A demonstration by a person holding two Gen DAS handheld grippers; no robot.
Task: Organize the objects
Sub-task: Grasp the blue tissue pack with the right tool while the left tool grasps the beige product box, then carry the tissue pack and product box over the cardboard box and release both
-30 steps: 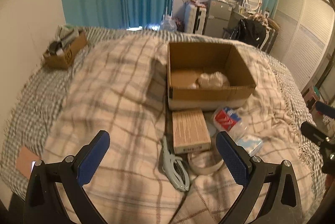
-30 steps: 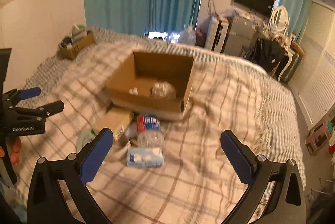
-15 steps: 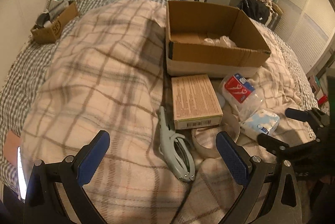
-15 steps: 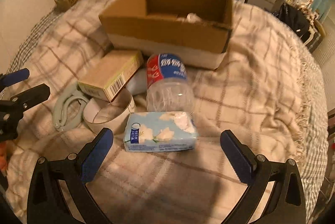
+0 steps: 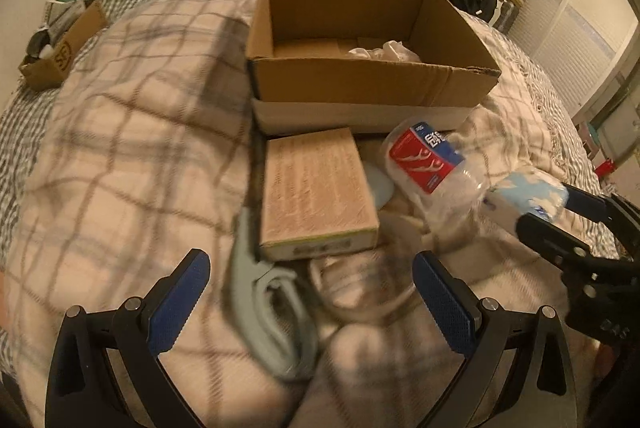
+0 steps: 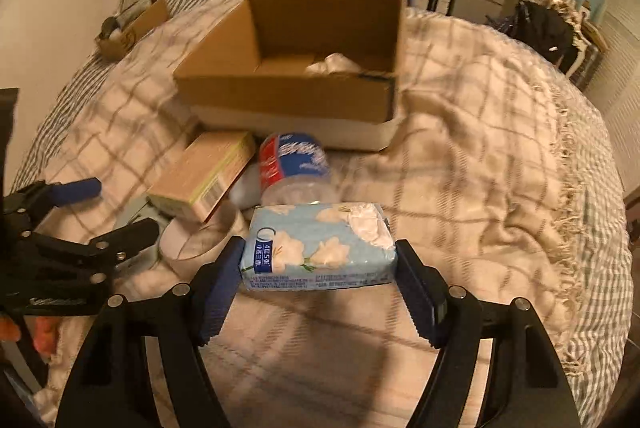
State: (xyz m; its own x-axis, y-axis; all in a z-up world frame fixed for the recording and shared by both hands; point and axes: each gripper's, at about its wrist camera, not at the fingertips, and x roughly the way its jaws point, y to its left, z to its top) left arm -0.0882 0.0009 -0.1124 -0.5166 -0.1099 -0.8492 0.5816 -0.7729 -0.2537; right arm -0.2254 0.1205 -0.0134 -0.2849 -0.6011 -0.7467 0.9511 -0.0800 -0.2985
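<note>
My right gripper [image 6: 318, 286] is shut on a blue flowered tissue pack [image 6: 318, 256], held just above the blanket; it also shows in the left wrist view [image 5: 528, 194]. My left gripper [image 5: 312, 302] is open and empty over a pale green clamp tool [image 5: 268, 304] and a tape roll [image 5: 360, 288]. A tan carton [image 5: 316, 194] and a plastic bottle with a red label [image 5: 430, 162] lie in front of an open cardboard box [image 5: 360, 80] that holds crumpled white plastic [image 5: 384, 52].
All lies on a bed under a plaid blanket [image 5: 132, 156]. A small cardboard box with clutter [image 5: 60, 48] sits at the far left edge. Furniture and a black bag [image 6: 548, 28] stand beyond the bed. The blanket's fringed edge [image 6: 568, 188] falls off to the right.
Both grippers have moved forward and down toward the pile. My right gripper has closed on the tissue pack and raised it a little. My left gripper stays open.
</note>
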